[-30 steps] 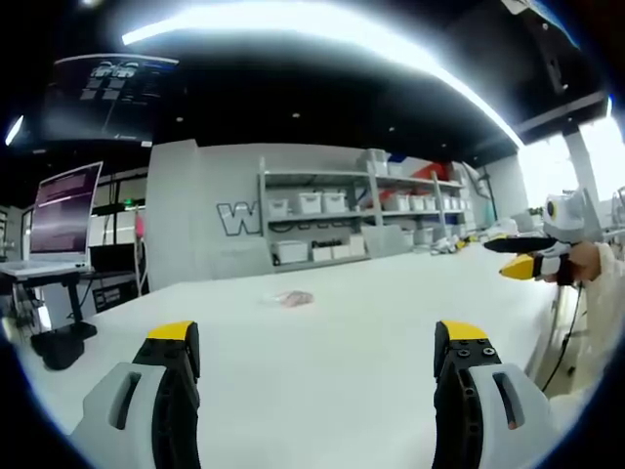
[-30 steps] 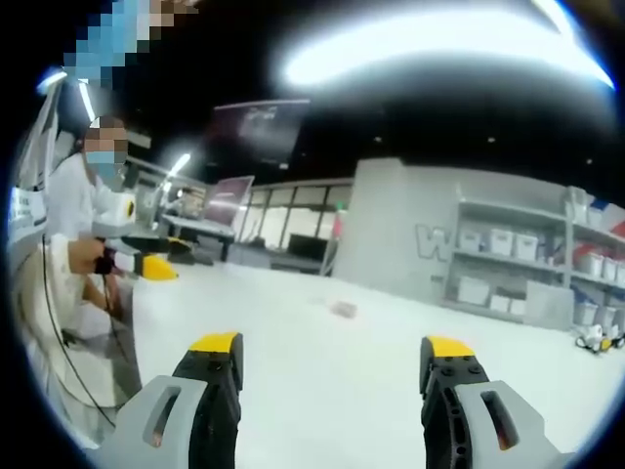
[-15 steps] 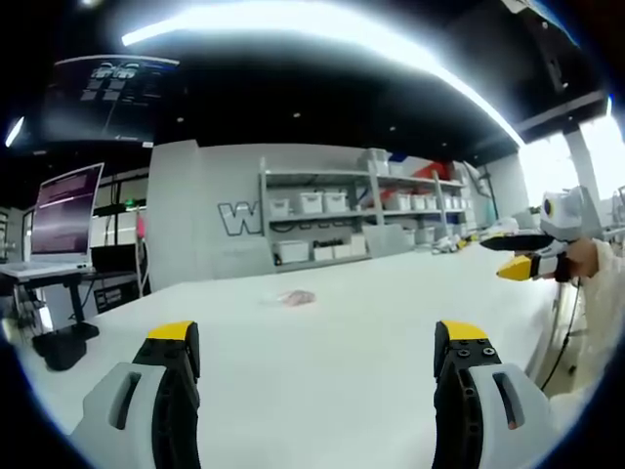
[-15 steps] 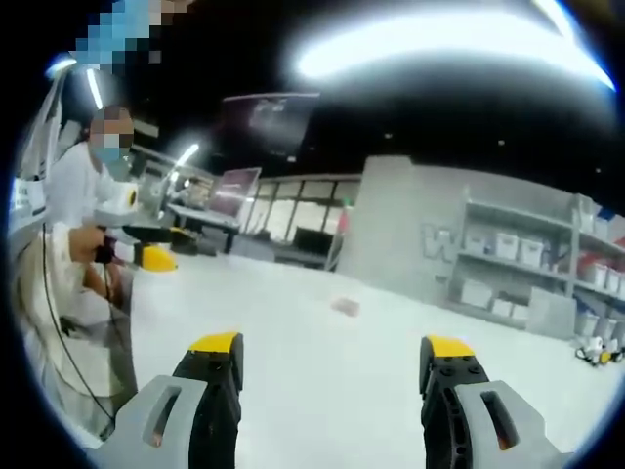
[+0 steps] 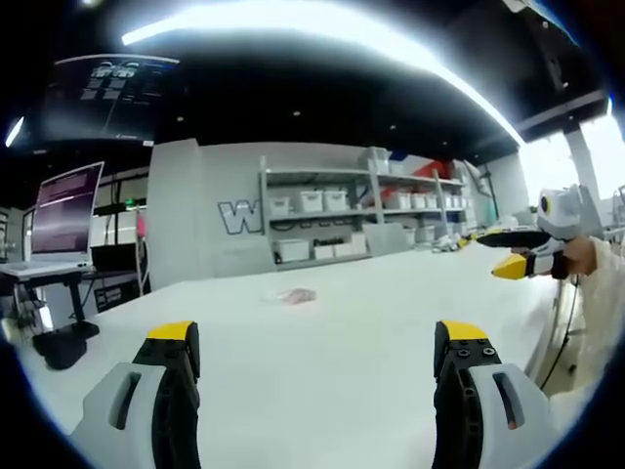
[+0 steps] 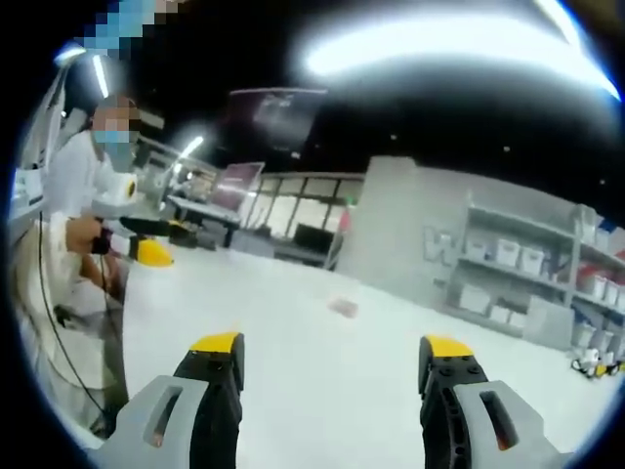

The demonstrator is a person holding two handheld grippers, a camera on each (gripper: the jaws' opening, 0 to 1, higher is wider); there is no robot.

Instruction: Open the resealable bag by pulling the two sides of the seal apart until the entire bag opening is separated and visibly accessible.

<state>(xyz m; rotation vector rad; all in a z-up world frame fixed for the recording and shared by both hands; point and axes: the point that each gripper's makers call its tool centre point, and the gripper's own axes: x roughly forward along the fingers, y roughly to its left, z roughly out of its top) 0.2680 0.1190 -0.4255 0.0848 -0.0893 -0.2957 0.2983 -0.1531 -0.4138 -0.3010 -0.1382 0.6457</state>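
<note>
A small clear resealable bag with something pinkish inside lies flat far out on the white table; in the right gripper view the bag is just as distant. My left gripper hovers over the near part of the table, its jaws wide apart and empty. My right gripper is likewise open with nothing between its yellow-tipped jaws. In the left gripper view the right gripper shows at the far right, held in a hand. In the right gripper view the left gripper shows at the left, held by a person.
A person in white stands at the table's left edge in the right gripper view. A laptop on a stand is at the left. Shelves with white bins line the back wall. A cable hangs off the table's right edge.
The right gripper has risen a little and tilted up, so its view has shifted. The left gripper's view and the bag are unchanged.
</note>
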